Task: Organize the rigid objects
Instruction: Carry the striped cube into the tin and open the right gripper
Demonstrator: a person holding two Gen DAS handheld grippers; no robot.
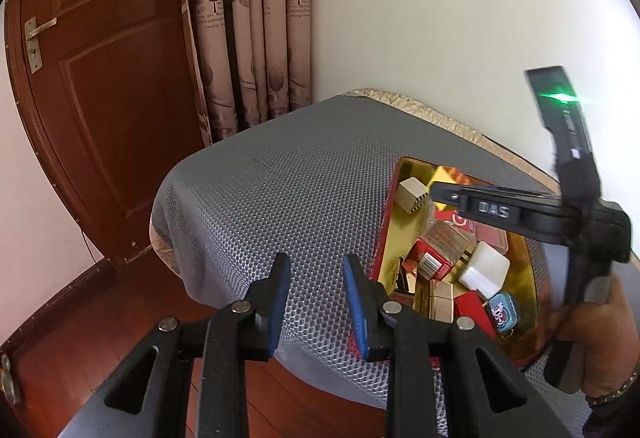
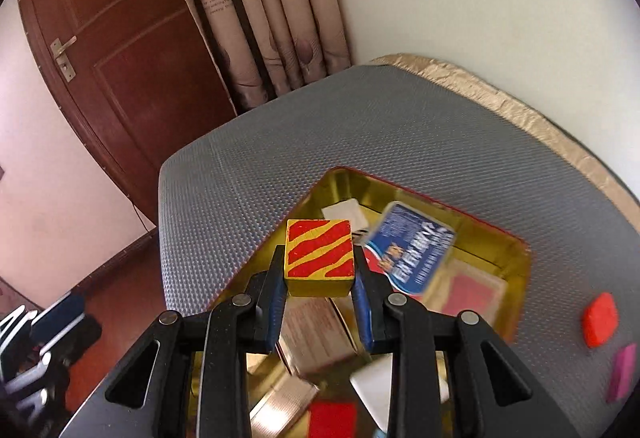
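Observation:
My right gripper [image 2: 319, 274] is shut on a yellow block with red stripes [image 2: 319, 257] and holds it above the gold-lined tin tray [image 2: 514, 258]. The tray holds several small boxes, a white cube [image 1: 484, 269] and a blue tin [image 1: 501, 311]. In the left wrist view the right gripper [image 1: 440, 192] reaches over the tray [image 1: 390, 238] from the right. My left gripper [image 1: 316, 280] is open and empty, above the grey mat's near edge, left of the tray.
The tray lies on a grey dotted mat [image 2: 360, 126] over a table. A red piece [image 2: 599, 319] and a pink piece [image 2: 622, 372] lie on the mat right of the tray. A brown door [image 1: 100, 98], curtains [image 1: 252, 22] and a white wall stand behind.

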